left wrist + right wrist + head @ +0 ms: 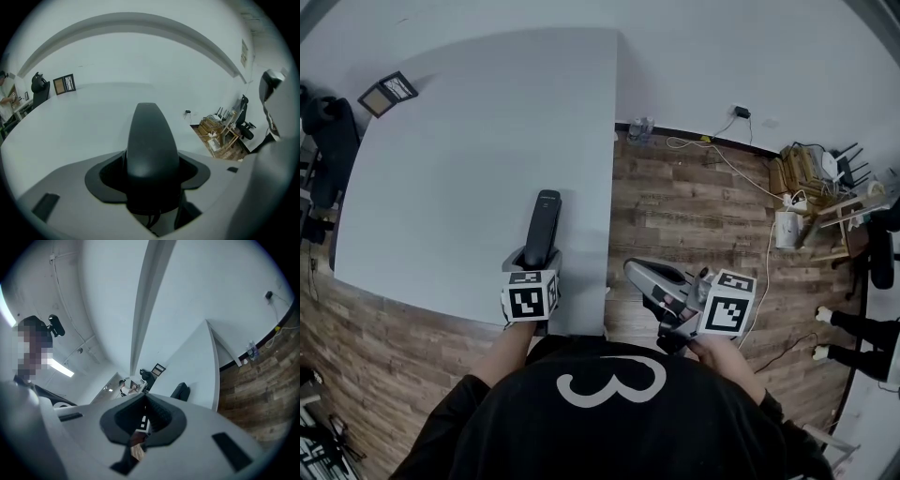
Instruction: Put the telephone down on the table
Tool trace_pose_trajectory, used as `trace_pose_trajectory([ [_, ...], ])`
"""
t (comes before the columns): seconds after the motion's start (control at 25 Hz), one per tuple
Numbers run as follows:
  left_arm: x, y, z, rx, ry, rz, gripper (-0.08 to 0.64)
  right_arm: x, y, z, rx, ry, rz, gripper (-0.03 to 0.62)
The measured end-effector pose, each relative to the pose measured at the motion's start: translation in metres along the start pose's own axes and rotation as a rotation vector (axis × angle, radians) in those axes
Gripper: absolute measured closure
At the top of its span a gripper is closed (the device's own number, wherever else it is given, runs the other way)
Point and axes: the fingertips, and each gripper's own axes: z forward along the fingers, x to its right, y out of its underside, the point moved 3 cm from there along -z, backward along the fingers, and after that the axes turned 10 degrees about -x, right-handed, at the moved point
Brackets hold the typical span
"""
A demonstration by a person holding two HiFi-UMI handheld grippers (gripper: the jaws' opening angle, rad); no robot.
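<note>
The black telephone is a long slim handset that points away from me over the white table, near its front right corner. My left gripper is shut on its near end. In the left gripper view the telephone fills the space between the jaws, with the table stretching beyond. I cannot tell whether the handset touches the tabletop. My right gripper hangs off the table's right side over the wooden floor, shut with nothing in it. The right gripper view shows the telephone small on the table.
A dark framed card lies at the table's far left corner. A black chair stands at the left edge. On the wooden floor to the right are cables, a white kettle and a wooden rack.
</note>
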Motion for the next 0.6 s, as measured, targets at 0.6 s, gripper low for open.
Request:
trace_pose_trajectory([
  [0.6, 0.0060, 0.0011, 0.0107, -0.002, -0.070, 0.075, 0.256, -0.0004, 0.0071, -0.0002, 0.004, -0.010, 0.033, 0.588],
])
